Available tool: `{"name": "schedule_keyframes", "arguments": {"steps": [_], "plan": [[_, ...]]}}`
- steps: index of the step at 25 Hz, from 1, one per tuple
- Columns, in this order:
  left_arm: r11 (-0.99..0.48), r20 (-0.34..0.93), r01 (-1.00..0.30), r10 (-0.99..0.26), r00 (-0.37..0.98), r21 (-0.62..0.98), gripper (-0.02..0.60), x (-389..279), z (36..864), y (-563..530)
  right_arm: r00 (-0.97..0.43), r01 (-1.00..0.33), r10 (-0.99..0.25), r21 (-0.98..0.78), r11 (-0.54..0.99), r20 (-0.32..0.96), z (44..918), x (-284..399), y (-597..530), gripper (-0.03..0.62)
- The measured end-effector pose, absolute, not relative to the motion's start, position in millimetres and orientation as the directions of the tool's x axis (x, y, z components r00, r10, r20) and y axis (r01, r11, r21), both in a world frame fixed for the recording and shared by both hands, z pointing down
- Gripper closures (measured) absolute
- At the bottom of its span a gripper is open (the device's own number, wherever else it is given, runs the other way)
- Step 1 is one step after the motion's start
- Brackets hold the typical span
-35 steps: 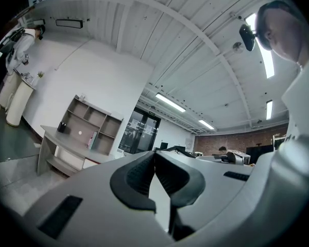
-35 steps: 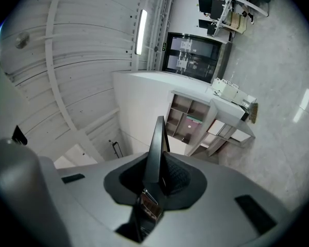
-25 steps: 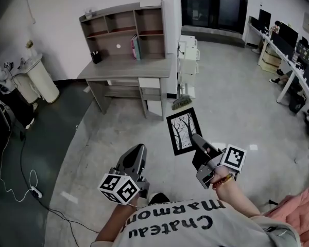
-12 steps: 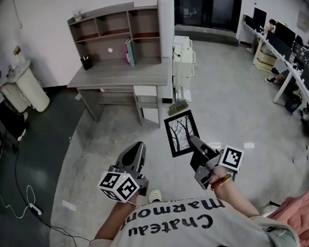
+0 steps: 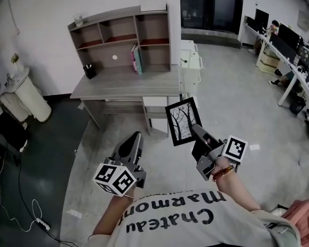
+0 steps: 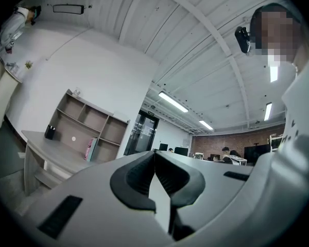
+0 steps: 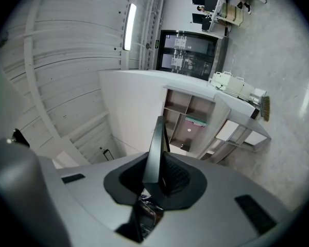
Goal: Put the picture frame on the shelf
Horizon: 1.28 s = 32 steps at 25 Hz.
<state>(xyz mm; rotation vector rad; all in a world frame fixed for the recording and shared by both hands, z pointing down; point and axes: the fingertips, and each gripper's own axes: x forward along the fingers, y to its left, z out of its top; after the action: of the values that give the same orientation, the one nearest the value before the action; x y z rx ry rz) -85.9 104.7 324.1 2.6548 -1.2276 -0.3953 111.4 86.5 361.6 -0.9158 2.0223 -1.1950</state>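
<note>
A black picture frame (image 5: 183, 121) with a white print of bare trees is held upright in the air, in front of the desk's right end. My right gripper (image 5: 196, 131) is shut on its lower right edge; in the right gripper view the frame (image 7: 156, 149) shows edge-on between the pads. The grey shelf unit (image 5: 122, 32) stands on the desk (image 5: 124, 84) against the white wall, several steps ahead. My left gripper (image 5: 133, 144) hangs lower left, shut and empty; in the left gripper view its pads (image 6: 154, 170) meet at the tip.
A pink book (image 5: 136, 58) leans in a lower shelf compartment and a dark pen cup (image 5: 89, 71) stands on the desk's left. A white cabinet (image 5: 191, 65) sits right of the desk. A white bin (image 5: 26, 95) is at left. Office desks (image 5: 293, 60) line the far right.
The view has drawn closer to the desk. The frame in my right gripper has risen and now overlaps the desk's right end. The left gripper stays low and shut.
</note>
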Motion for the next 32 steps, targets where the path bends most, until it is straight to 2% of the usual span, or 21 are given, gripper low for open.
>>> {"name": "schedule_keyframes", "arguments": {"steps": [7, 19, 24, 28, 32], "plan": [[-0.641, -0.162, -0.713, -0.765, 0.623, 0.286, 0.565, -109.8, 332.6, 55.4, -0.571, -0.244, -0.806, -0.906, 0.346, -0.154, 371.5, 87.3, 38.9, 0.53], [-0.61, -0.127, -0.721, -0.785, 0.607, 0.328, 0.565, -107.7, 353.1, -21.2, -0.588, -0.235, -0.803, -0.93, 0.283, -0.096, 394.2, 91.0, -46.0, 0.53], [-0.583, -0.137, -0.743, -0.808, 0.573, 0.328, 0.565, -110.1, 316.2, -114.3, -0.624, -0.225, -0.775, -0.927, 0.301, -0.1, 358.5, 86.4, -149.8, 0.53], [-0.574, -0.177, -0.76, -0.819, 0.546, 0.305, 0.565, -102.7, 337.8, -120.8, -0.659, -0.212, -0.738, -0.906, 0.366, -0.144, 373.6, 92.2, -165.9, 0.53], [-0.54, -0.159, -0.787, -0.841, 0.517, 0.3, 0.565, -100.2, 337.8, -162.8, -0.683, -0.182, -0.708, -0.896, 0.404, -0.181, 359.9, 96.2, -218.6, 0.531]]}}
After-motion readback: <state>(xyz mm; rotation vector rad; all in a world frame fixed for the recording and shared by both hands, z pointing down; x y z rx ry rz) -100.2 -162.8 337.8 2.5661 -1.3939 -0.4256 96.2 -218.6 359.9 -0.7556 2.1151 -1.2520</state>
